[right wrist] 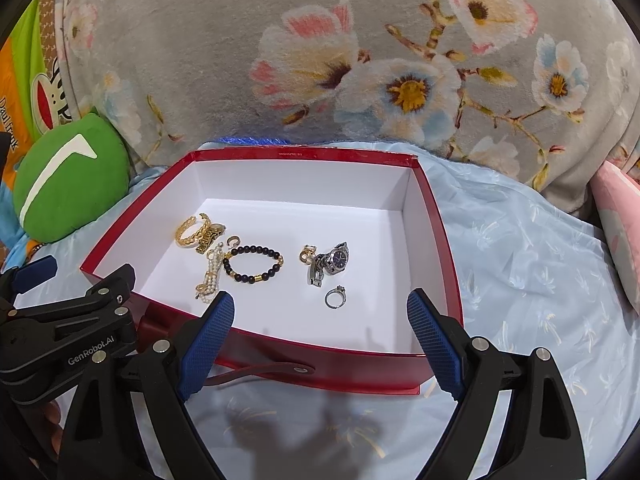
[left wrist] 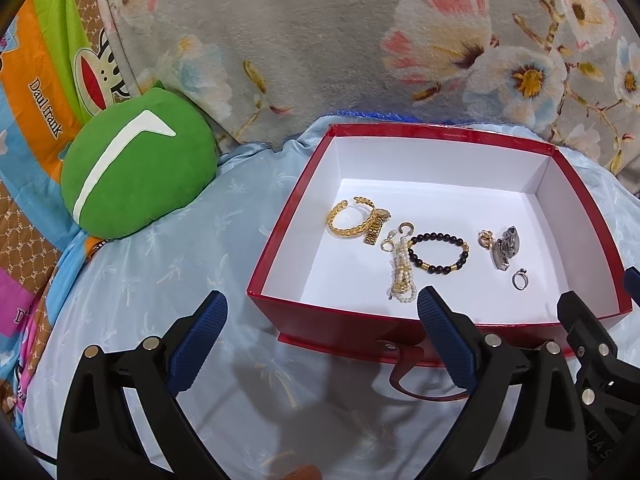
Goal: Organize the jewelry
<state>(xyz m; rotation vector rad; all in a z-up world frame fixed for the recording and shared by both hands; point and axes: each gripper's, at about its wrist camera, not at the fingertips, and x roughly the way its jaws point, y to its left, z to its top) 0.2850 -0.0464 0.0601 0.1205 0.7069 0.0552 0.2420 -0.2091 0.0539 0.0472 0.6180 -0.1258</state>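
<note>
I see the box (right wrist: 436, 240) on the bed (right wrist: 520, 260); inside, bracelets (right wrist: 256, 262) lie left, watch (right wrist: 336, 260) right, ring (right wrist: 335, 298) before it.

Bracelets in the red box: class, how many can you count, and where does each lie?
3. The gold chain bracelet lies far left, the pearl bracelet near the front wall, and the black bead bracelet mid-floor. The tangle on the left may hide another.

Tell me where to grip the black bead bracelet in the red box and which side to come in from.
Grip the black bead bracelet across its near strand, by the gold spacers. It lies flat as an open loop, so one finger can drop inside the ring and one outside. Come straight down from above with the right gripper, which is open; the box walls block a sideways approach. The pearl strand crowds its left edge.
</note>
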